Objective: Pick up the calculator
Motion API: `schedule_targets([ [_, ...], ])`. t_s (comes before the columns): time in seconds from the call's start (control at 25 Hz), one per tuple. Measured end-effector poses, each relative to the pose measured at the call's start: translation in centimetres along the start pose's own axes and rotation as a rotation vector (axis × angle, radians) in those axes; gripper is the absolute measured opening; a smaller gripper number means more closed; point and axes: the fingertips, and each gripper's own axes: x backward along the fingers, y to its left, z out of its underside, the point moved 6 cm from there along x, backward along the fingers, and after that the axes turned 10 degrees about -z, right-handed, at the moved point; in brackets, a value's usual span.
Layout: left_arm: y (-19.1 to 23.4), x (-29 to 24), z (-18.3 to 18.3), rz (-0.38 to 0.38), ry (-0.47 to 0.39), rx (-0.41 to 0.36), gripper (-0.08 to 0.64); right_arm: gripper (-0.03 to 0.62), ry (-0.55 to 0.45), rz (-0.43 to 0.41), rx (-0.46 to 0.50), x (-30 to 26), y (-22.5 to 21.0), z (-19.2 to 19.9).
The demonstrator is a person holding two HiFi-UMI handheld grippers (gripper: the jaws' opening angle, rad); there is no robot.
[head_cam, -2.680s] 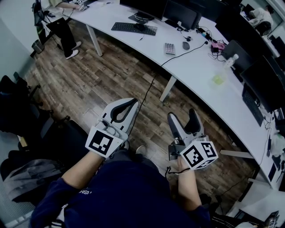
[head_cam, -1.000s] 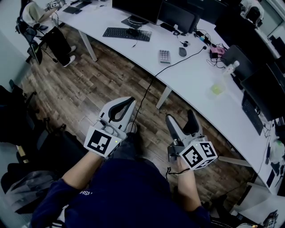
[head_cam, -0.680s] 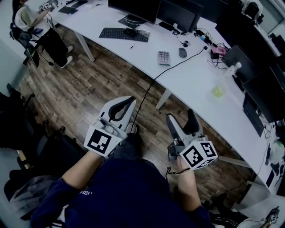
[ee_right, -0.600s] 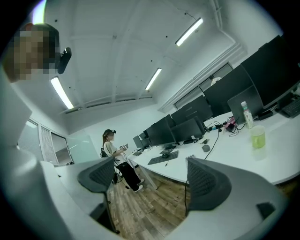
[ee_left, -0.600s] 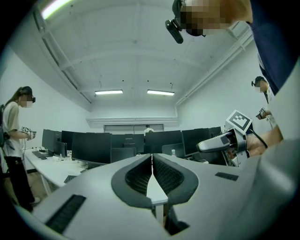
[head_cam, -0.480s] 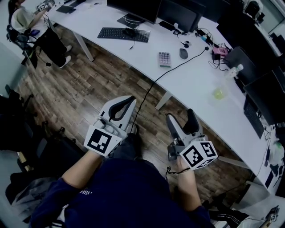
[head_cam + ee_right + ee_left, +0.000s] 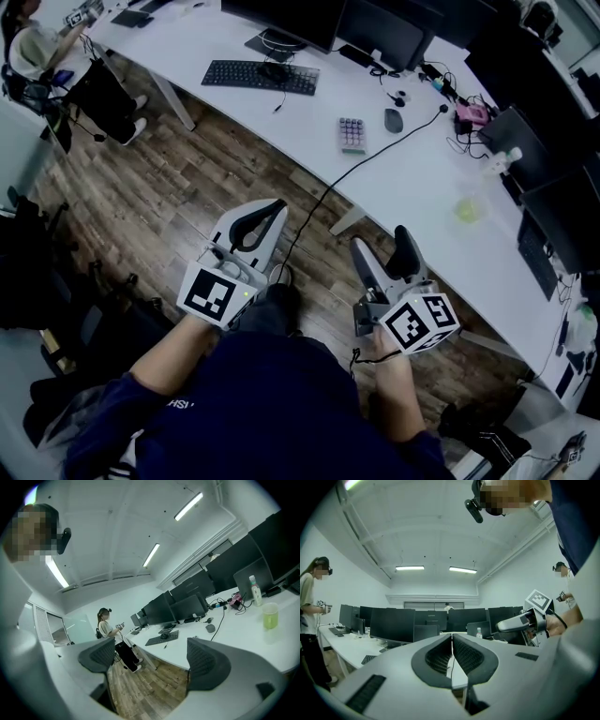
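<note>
Holding both grippers low in front of me over the wooden floor [image 7: 178,187], I have neither of them at the table [image 7: 412,187] yet. My left gripper [image 7: 277,204] has its jaws pressed together, the pads meeting with nothing between them. My right gripper [image 7: 382,242] has its jaws spread wide and empty; through the gap its own view shows only floorboards and the table edge. The calculator [image 7: 352,133] lies flat on the white table, well ahead of both grippers and near the table's front edge. A mouse [image 7: 393,120] sits just beside it on the right, and a keyboard [image 7: 261,77] lies farther left. A black cable [image 7: 330,187] runs off the table top, passes the calculator and drops to the floor. A yellow-green cup [image 7: 466,210] stands farther right on the table.
</note>
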Motion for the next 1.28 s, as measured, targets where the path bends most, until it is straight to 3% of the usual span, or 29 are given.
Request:
schedule_targets([
  [0.6, 6.1, -7.7, 0.5, 0.058, 0.017, 0.026, 0.032, 0.462, 0.002, 0.063, -0.023, -7.6, -3.4, -2.1],
  [1.28, 9.9, -13.0, 3.2, 0.084, 0.076, 0.048, 0.032, 0.449, 0.006, 0.105, -0.102, -13.0, -7.2, -0.8],
])
